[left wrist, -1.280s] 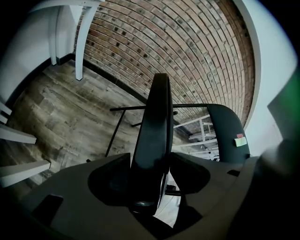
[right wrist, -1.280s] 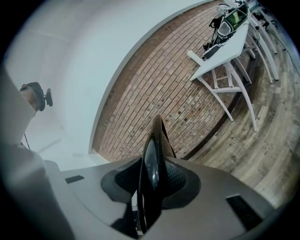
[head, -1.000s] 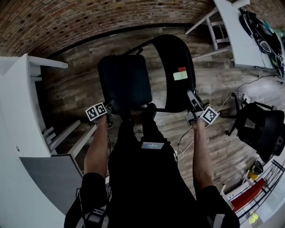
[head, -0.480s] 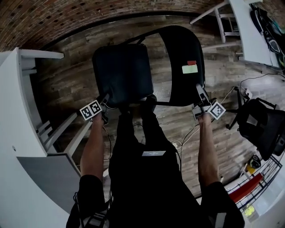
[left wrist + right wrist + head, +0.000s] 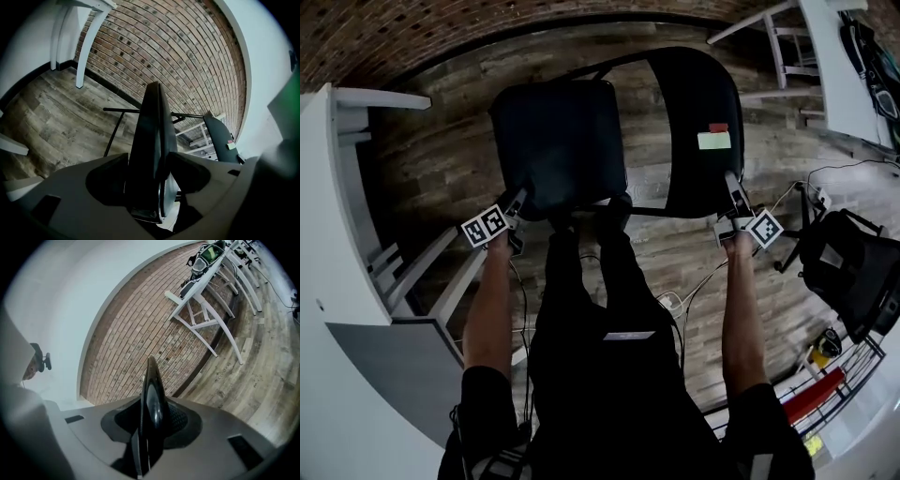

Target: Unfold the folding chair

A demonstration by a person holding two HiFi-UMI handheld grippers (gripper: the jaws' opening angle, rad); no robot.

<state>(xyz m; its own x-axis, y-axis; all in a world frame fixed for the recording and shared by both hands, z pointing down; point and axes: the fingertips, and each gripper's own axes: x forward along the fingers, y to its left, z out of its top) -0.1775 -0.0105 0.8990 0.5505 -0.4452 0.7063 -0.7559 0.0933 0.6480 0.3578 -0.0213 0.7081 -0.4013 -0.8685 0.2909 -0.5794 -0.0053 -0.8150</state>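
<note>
The black folding chair stands on the wood floor in front of me. In the head view its padded seat (image 5: 561, 141) is on the left and its curved backrest (image 5: 694, 122), with a red and a green sticker, on the right. My left gripper (image 5: 516, 208) is shut on the seat's near edge. In the left gripper view the seat's edge (image 5: 151, 136) fills the gap between the jaws of the left gripper (image 5: 148, 160), with the backrest (image 5: 219, 140) beyond. My right gripper (image 5: 733, 202) is shut on the backrest's lower corner. In the right gripper view the thin backrest edge (image 5: 152, 390) is pinched in the right gripper (image 5: 151, 417).
A white table (image 5: 337, 234) stands close on the left, with its legs near the chair. Another white table (image 5: 839, 66) with gear on it is at the top right. A black office chair (image 5: 848, 272) and cables (image 5: 689, 300) are on the right. A brick wall (image 5: 441, 28) is behind.
Both grippers have sunk with the chair and drawn a little apart. The seat and the backrest stand wider apart than a second ago.
</note>
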